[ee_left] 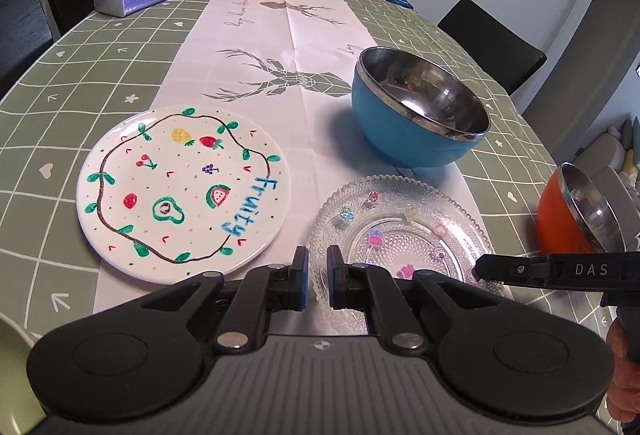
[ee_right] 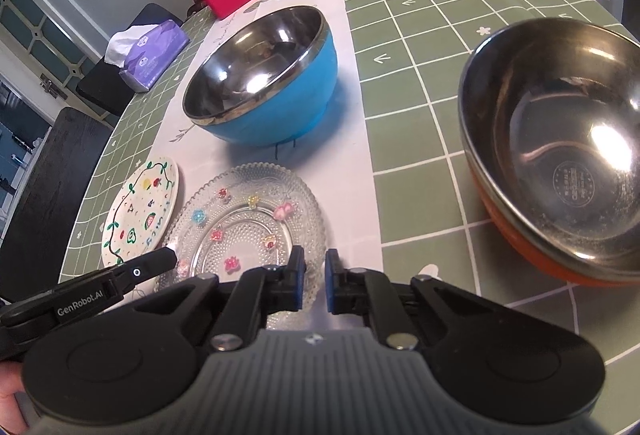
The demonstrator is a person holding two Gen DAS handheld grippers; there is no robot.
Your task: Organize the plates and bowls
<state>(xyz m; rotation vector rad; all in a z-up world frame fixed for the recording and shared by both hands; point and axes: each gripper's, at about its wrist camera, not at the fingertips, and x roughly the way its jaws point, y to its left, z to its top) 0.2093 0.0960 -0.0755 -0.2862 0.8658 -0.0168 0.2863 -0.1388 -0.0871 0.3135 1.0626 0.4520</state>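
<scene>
- Nearest the lens in both views is the near rim of the glass plate (ee_left: 404, 235), low and centre-right in the left wrist view and low centre in the right wrist view.
- The left tongs (ee_left: 318, 277) stand over that rim with their blue pads drawn close together. The right tongs (ee_right: 315, 281) do the same further along the same edge, at the bottom centre of their own frame. Both read as pinched on the thin glass edge, though the contact itself is hard to see through the clear glass.
- Both tongs slope steeply down toward the bench (ee_left: 60, 75).
- The step looks like lifting the glass plate with two grips, probably to set it on the painted plate (ee_left: 184, 191), which lies just beside it at left.
- To do it well, raise both sides together and keep the plate level; beaded glass is slippery, so an uneven pull could twist it out.
- The blue bowl (ee_left: 412, 115) sits further up the frame, and the orange bowl (ee_right: 560, 163) stands at the right edge, both untouched.
</scene>
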